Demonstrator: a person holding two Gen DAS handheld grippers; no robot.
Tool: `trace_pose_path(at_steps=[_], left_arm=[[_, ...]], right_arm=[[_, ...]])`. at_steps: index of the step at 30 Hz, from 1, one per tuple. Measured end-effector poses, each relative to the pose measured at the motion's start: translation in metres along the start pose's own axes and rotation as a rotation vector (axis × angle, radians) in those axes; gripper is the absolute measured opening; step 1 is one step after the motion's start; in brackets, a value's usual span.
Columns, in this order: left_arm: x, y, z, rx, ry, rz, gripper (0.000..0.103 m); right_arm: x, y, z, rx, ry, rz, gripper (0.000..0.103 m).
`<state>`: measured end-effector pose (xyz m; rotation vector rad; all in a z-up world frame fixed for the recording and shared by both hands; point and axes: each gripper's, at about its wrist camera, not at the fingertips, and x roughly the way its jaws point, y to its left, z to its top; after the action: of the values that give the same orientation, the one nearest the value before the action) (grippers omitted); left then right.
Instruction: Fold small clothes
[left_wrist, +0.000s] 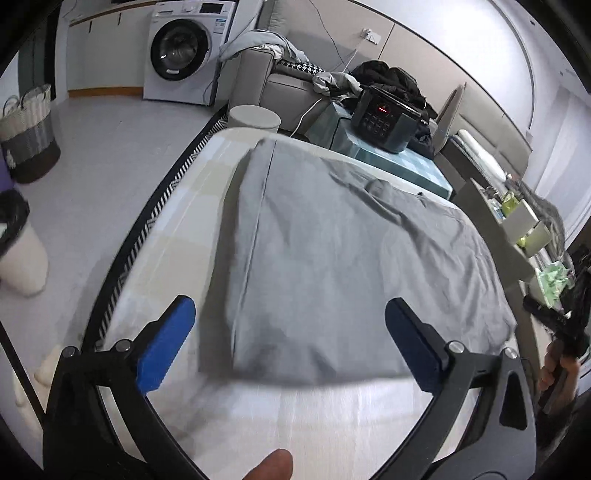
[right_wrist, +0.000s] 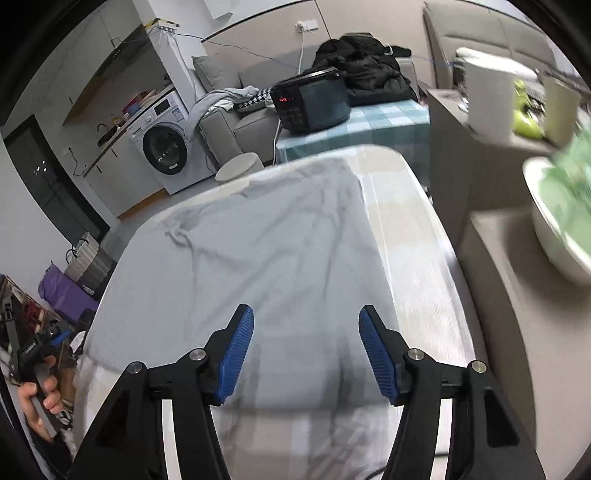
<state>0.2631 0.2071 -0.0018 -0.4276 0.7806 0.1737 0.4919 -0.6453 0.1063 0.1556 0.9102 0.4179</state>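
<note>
Spread flat on the table (left_wrist: 155, 258) with long axis running from lower centre toward upper left, grey garment (left_wrist: 332, 251) straight ahead of both released, empty tools, left hand-held gripper (left_wrist: 290, 343) wide, right hand-held gripper (right_wrist: 306, 354) narrower, neither clearly nearer.

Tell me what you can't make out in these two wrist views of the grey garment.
- Grey garment: its type; folded and motion-blurred in both views.
- Its near edge, right wrist view: behind the right hand-held gripper.
- Green contents of white bowl: blurred, cut by the edge.
- Cooker display: too small.
</note>
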Motion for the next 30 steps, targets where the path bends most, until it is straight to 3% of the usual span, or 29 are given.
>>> trace_pose_path(at_steps=[5,10,14,18,27,30], left_arm=[[-0.013,0.006,-0.027,-0.061,-0.001,-0.045,0.102],[-0.006,0.008,-0.028,-0.078,-0.008,-0.079,0.102],[0.0,0.011,-0.019,-0.068,0.005,-0.067,0.102],[-0.012,0.02,-0.016,-0.087,-0.012,-0.038,0.102],[-0.042,0.003,-0.029,-0.063,-0.047,-0.049,0.102],[-0.047,-0.001,-0.04,-0.059,-0.042,-0.059,0.102]], right_arm=[[-0.007,-0.025,-0.023,0.074,0.029,-0.027,0.061],[0.001,-0.043,-0.035,0.131,0.095,-0.027,0.061],[-0.008,-0.043,-0.038,0.127,0.119,-0.145,0.061],[-0.064,-0.025,-0.054,0.01,0.024,-0.288,0.061],[-0.206,-0.011,-0.086,-0.039,-0.131,-0.348,0.061],[-0.245,-0.003,-0.095,-0.082,-0.173,-0.371,0.069]])
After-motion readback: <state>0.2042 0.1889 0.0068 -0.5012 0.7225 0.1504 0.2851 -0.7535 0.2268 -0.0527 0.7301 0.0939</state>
